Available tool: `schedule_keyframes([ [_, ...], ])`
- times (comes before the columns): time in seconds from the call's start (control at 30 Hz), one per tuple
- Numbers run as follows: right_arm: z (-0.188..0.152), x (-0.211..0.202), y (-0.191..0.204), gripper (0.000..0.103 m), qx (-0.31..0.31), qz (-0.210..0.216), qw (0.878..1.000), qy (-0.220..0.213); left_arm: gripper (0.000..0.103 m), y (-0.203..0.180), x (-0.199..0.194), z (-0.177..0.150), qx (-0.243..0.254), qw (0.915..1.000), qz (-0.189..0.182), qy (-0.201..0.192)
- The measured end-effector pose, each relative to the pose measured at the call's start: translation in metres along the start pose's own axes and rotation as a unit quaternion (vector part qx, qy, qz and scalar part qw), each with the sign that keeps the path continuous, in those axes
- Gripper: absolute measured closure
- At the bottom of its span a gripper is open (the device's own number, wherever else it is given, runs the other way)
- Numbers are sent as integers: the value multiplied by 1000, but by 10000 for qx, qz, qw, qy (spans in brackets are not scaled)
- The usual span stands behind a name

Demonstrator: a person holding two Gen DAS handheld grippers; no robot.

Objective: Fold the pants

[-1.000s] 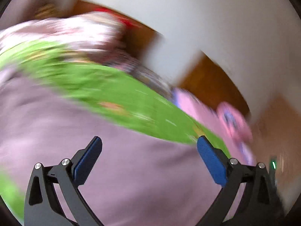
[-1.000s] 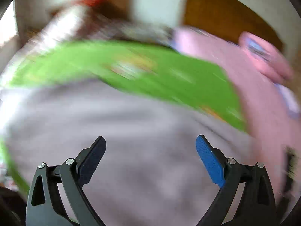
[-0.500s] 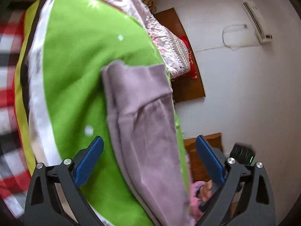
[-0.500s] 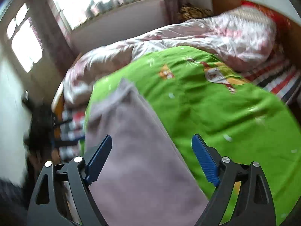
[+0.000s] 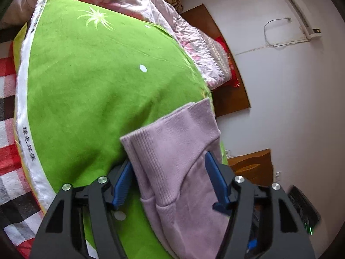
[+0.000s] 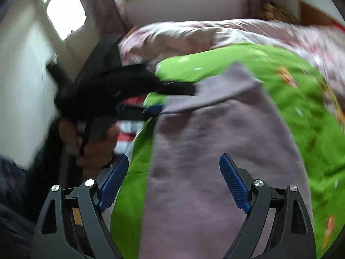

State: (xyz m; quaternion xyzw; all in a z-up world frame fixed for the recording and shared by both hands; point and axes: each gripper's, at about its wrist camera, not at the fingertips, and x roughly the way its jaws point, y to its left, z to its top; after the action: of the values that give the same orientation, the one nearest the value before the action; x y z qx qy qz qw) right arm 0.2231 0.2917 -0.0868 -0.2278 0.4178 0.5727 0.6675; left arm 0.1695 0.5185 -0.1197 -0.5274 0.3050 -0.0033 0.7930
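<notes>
Left wrist view has the left gripper (image 5: 170,181) nearest the lens, its blue pads (image 5: 121,183) standing at a middling gap either side of the ribbed cuff of the lilac pants (image 5: 183,172). Its jaws have just been closing, with that cuff between them. One pad sits just beside the cuff's edge and the other lies over the fabric; whether either presses on the cloth is not clear. The pants lie flat on a green blanket (image 5: 86,86), the cuff end pointing away from the lens. Beyond the blanket are a red checked cover (image 5: 8,129) and a flowered quilt (image 5: 163,17), then a wooden headboard (image 5: 228,82), a white wall and an air conditioner (image 5: 301,15) high up.

Right wrist view is blurred. Right gripper (image 6: 174,185) is nearest, its jaws set wide and nothing pinched; they have just been closing a little. It hangs above the pants (image 6: 215,172), which run away from it along the green blanket (image 6: 301,108). One pad is over the blanket's near edge, the other over the lilac cloth. Farther off, a hand (image 6: 94,149) holds the left gripper (image 6: 170,99) by its black grip, its fingers reaching in at the far cuff. Behind lie the quilt (image 6: 194,36) and bright windows (image 6: 64,15).
</notes>
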Motion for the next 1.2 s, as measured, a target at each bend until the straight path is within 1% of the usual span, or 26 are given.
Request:
schedule_keyframes([
  [0.07,2,15,30,21,-748,-517,9956,230,29,-7,5,7,10,9998,117,181],
  [0.1,2,26,43,22,-1134,-852,9893,346,26,-10,6,11,-41,9996,113,254],
  [0.13,1,33,48,30,-1324,-1051,9846,445,23,-12,8,15,-95,9994,92,313],
  [0.17,-3,43,52,42,-1528,-1325,9774,618,21,-13,10,20,-105,9993,56,350],
  [0.2,-8,54,54,45,-1766,-1656,9668,816,19,-14,10,21,-90,9993,21,364],
  [0.23,-10,55,55,49,-1853,-1730,9641,791,15,-15,11,22,-64,9993,-54,373],
  [0.3,-11,49,51,68,-1753,-1817,9655,630,13,-12,12,20,-43,9992,-38,393],
  [0.33,-8,42,47,86,-1604,-1842,9685,490,13,-9,13,18,-50,9992,-66,392],
  [0.37,-6,33,43,88,-1431,-1746,9736,350,11,-7,12,15,-62,9992,-137,374],
  [0.47,-2,16,32,88,-1032,-1477,9836,61,9,-1,7,1,-96,9986,-420,304],
  [0.53,1,16,26,88,-746,-1238,9895,-43,11,0,9,-5,-89,9974,-645,323],
  [0.57,1,16,23,88,-664,-1130,9913,-76,15,-2,11,-7,-92,9965,-782,287],
  [0.6,1,15,21,88,-609,-1054,9925,-114,16,-5,14,-6,-97,9960,-844,275],
  [0.63,1,15,20,88,-593,-1032,9928,-117,17,-7,18,-4,-89,9961,-839,265],
  [0.7,-2,15,16,83,-499,-838,9952,-105,27,-12,27,1,-29,9975,-692,148],
  [0.73,-3,12,14,74,-437,-725,9964,-96,41,-12,30,3,-15,9978,-644,149],
  [0.77,-2,12,11,43,-356,-561,9978,-40,51,-13,36,6,37,9985,-524,182],
  [0.8,-4,1,7,26,-258,-515,9983,-67,55,-14,36,6,118,9987,-455,183],
  [0.83,-8,-13,3,14,-205,-570,9978,-254,65,-13,35,4,203,9989,-390,174],
  [0.87,-12,-29,-1,14,-116,-572,9973,-437,73,-11,35,3,252,9989,-347,167],
  [0.93,-31,-62,-21,14,362,-539,9967,-491,77,-2,33,1,287,9982,-494,164],
  [1.0,-51,-84,-34,14,709,-705,9937,-500,77,2,33,0,305,9976,-592,172],
  [1.07,-81,-108,-43,20,999,-1026,9888,-422,77,1,35,3,352,9973,-617,194],
  [1.1,-93,-116,-39,21,1064,-1128,9870,-428,78,0,36,3,403,9973,-588,200],
  [1.17,-127,-132,-28,31,1230,-1370,9820,-429,83,-7,36,4,617,9969,-465,172],
  [1.2,-141,-138,-27,33,1385,-1562,9770,-436,85,-10,37,5,699,9966,-421,149],
])
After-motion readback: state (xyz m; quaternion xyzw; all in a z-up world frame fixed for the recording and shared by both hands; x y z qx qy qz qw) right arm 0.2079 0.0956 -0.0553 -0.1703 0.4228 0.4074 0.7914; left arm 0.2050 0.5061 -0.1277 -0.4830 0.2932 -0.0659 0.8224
